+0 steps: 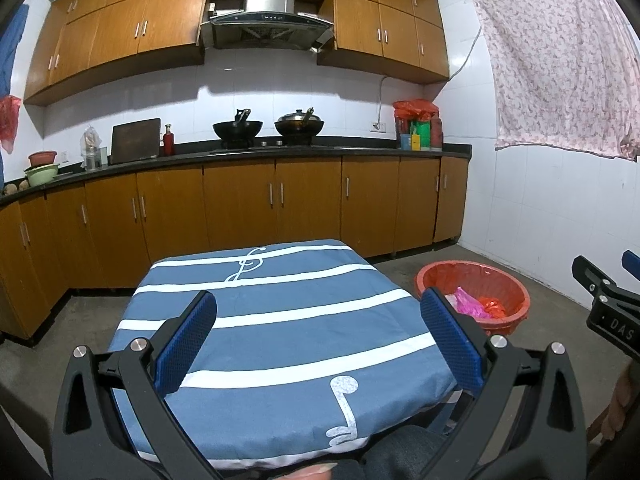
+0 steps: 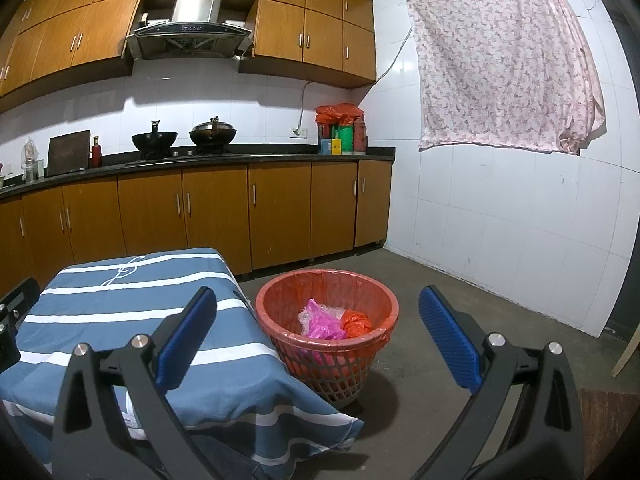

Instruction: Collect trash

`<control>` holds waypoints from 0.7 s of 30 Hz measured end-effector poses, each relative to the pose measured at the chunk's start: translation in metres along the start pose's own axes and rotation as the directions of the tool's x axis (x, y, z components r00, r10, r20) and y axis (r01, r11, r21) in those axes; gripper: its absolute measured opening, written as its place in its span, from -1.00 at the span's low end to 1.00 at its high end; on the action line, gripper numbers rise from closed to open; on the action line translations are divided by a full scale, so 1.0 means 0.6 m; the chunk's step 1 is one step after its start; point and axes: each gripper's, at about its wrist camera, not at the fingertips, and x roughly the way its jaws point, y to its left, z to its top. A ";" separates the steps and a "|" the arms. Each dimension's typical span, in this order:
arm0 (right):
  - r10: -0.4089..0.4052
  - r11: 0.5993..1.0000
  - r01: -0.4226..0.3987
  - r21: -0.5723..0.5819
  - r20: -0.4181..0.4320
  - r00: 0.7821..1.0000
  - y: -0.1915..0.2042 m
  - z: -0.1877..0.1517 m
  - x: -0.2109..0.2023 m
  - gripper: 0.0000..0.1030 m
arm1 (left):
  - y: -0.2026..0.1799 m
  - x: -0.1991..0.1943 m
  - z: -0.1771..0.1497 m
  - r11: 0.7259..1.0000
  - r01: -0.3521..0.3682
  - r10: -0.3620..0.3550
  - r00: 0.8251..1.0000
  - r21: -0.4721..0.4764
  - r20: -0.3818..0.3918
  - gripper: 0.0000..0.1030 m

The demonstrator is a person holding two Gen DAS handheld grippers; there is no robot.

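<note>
Both hands up, nothing in either. My left gripper (image 1: 318, 336) hangs over the table (image 1: 280, 312), jaws spread wide, blue pads (image 1: 188, 340) apart w/ only striped cloth between them. My right gripper (image 2: 318, 336) is spread just as wide, empty too, and it looks past the table edge toward the bin (image 2: 327, 320) on the floor.

Why this pose? My guess: I'm scanning. Left covers the tabletop, right covers the bin side, so btwn the two I see the whole work area. Jaws apart means I'm ready to take whatever turns up.

Table's covered by a blue cloth w/ white stripes and music notes, and I see no scrap lying on it. Looks clean from here. So I'd say the pickup part is done or nearly so, though the floor behind the table is hidden from me.

Bin sits just beside the table's right corner, on the concrete floor, upright, handy for dropping stuff off the edge. Red mesh basket, lined w/ a thin reddish plastic bag folded over the rim. That's where the trash is: down in the bottom, a crumpled pink bag (image 2: 320, 320) touching a scrunched orange-red one (image 2: 357, 322), plus some clear film behind, hard to tell exactly what. All light, floppy stuff, well below the rim, bin mostly empty.

Liner's thin; if I grab it next, pinch at the rim, go easy, could tear.
</note>
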 end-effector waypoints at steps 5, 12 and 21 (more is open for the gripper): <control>0.002 1.000 -0.002 -0.004 -0.003 1.000 0.001 0.000 -0.001 0.92 | 0.001 -0.001 0.000 1.000 0.000 0.000 1.000 0.000 0.000 0.96; 0.002 1.000 -0.002 -0.003 -0.003 1.000 0.001 0.000 -0.001 0.92 | 0.001 0.000 0.000 1.000 0.000 0.000 1.000 0.000 0.000 0.96; 0.002 1.000 -0.002 -0.002 -0.004 1.000 0.002 0.000 -0.001 0.92 | -0.001 -0.001 0.000 1.000 0.000 0.000 1.000 0.000 -0.001 0.96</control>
